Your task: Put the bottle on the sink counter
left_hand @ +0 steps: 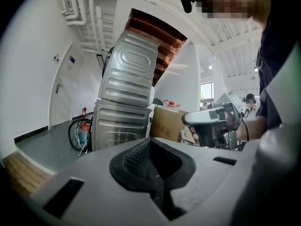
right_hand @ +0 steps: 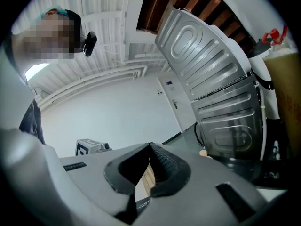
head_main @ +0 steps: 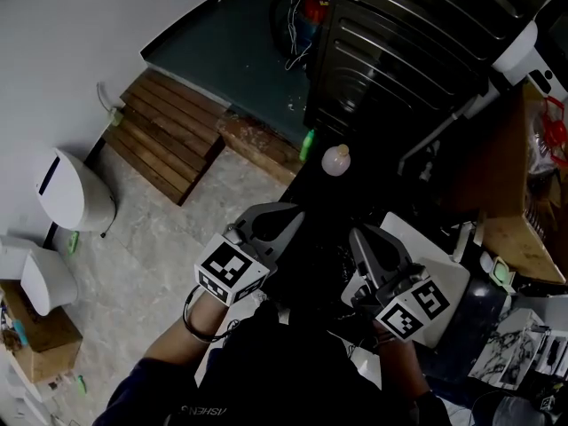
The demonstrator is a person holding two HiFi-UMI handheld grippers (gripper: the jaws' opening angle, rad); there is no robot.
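bottle upright on the dark bench ahead, by the metal cabinets; contents unclear | left gripper clenched, empty | right gripper clenched, empty | only the left gripper view shows a cardboard box

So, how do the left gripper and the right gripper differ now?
On the left gripper the jaws close with no light between; on the right gripper they meet at the tips, with a slit below showing wooden slats. In the head view the left gripper is over pale floor, the right gripper over a white board. Both are shut, empty, and point toward the steel appliance.
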